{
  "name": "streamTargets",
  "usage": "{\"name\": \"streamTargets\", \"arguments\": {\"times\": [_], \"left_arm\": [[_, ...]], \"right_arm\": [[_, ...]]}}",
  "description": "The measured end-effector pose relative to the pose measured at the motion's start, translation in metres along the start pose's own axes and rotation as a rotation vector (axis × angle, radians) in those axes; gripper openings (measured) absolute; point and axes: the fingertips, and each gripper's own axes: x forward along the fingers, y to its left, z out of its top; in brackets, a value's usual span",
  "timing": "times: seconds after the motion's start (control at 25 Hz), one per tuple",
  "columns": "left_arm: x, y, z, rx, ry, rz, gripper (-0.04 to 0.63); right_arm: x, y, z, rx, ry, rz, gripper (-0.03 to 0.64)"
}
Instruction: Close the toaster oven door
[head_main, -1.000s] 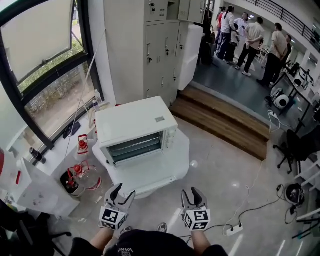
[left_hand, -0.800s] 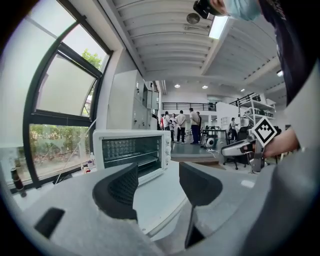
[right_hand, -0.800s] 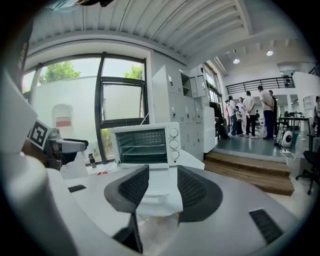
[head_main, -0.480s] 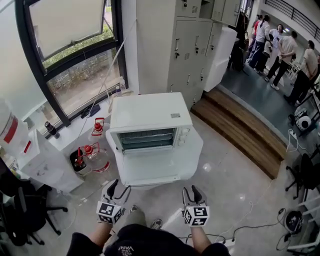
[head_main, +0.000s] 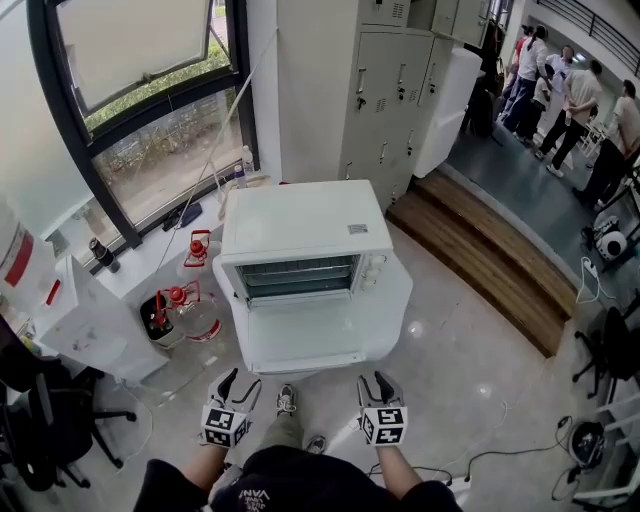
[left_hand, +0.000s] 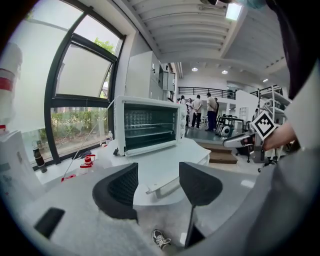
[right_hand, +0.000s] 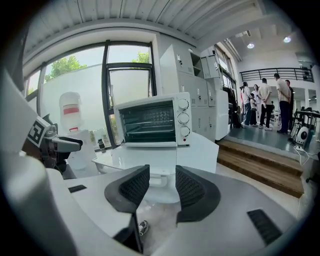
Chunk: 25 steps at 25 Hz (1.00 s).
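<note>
The left tool has its jaws wide apart and holds nothing, and the right tool is likewise apart, a little narrower, and empty. Both hang low at 6 o'clock, short of the desk and touching nothing. At 12 o'clock from them the door lies dropped flat towards the person, its handle at the near edge and showing through each tool's gap. Behind it the toaster oven stands open on the desk. The main risk, as I judge it, is a lift from one side only: the smooth handle could slip off a jaw and the door fall back. A push aimed forward, not upward, might slide the light oven towards 12 o'clock on the smooth top. A fast swing could slam the door.
</note>
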Motion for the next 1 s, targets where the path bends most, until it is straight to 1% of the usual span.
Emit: {"name": "streamTargets", "arguments": {"times": [0.16,0.36,0.48,0.72,1.0], "left_arm": [[0.007,0.007,-0.030,-0.045,0.063,0.030,0.252],[0.017,0.010,-0.063,-0.061,0.130,0.057,0.251],[0.024,0.004,-0.076,-0.064,0.167,0.045,0.252],[0.039,0.000,-0.082,-0.086,0.205,0.042,0.251],[0.048,0.000,-0.079,-0.121,0.205,0.044,0.252]], "right_arm": [[0.018,-0.003,-0.020,-0.005,0.057,-0.003,0.155],[0.040,-0.003,-0.037,-0.021,0.113,0.012,0.155],[0.053,-0.002,-0.044,-0.039,0.142,0.017,0.155],[0.080,-0.006,-0.048,-0.037,0.175,0.020,0.153],[0.089,-0.009,-0.048,-0.003,0.186,0.019,0.140]]}}
